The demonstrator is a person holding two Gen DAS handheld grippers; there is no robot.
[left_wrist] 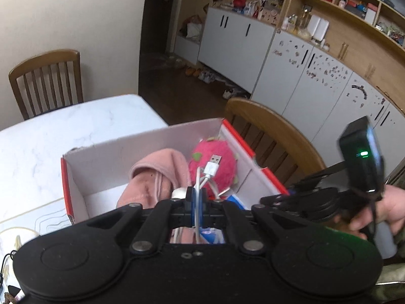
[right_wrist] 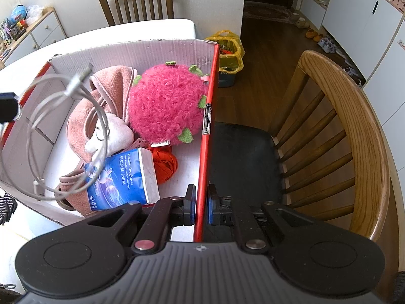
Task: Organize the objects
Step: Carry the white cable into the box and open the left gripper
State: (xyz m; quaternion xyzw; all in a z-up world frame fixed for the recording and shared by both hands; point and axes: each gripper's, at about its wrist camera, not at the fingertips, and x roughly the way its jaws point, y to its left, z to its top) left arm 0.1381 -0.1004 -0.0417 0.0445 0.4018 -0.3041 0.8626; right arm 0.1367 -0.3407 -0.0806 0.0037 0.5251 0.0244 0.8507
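Cable over the box

Left gripper (left_wrist: 195, 197) is clamped tight on a white USB cable (left_wrist: 208, 174); right gripper (right_wrist: 201, 202) pinches the cardboard box (right_wrist: 206, 131) wall's red edge.

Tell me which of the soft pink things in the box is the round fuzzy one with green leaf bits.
The pink plush fruit, against the red-edged right wall of the box. The pink fleece cloth beside it is flat, paler and folded.

Home dining area: wooden chairs (left_wrist: 46, 81), shoes on floor (left_wrist: 202, 74) at centre, cluttered shelving (left_wrist: 341, 7) with white cabinets (left_wrist: 235, 38) upper right.
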